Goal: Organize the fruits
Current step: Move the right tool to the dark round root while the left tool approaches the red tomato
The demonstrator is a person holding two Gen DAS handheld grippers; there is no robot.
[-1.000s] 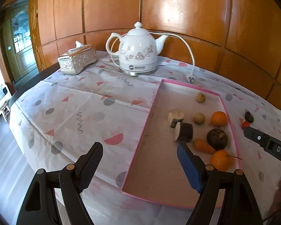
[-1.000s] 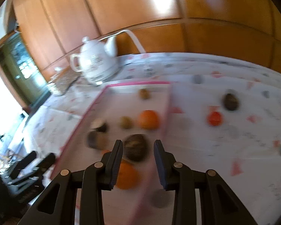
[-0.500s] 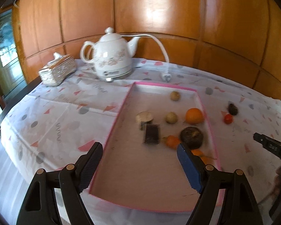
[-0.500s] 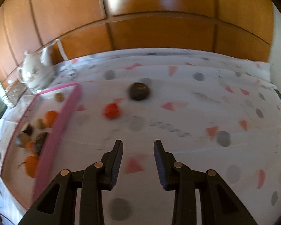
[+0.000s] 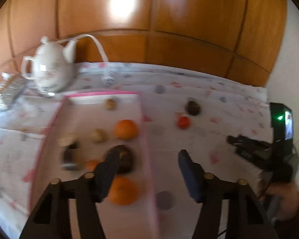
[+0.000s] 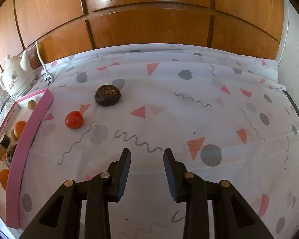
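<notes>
A pink-rimmed tray holds several fruits, among them two oranges and a dark round fruit. Outside it on the patterned cloth lie a red fruit and a dark brown fruit. My left gripper is open and empty above the tray's right rim; this view is blurred. My right gripper is open and empty over bare cloth, nearer to me and right of the two loose fruits. It also shows in the left wrist view.
A white kettle with its cord stands at the back left beside a silver box. Wood panelling runs behind the table. A white wall borders the table's right end.
Both grippers have swung to the right. The left view now centres on the tray's right rim and the loose fruits. The right view has left the tray for open cloth.
</notes>
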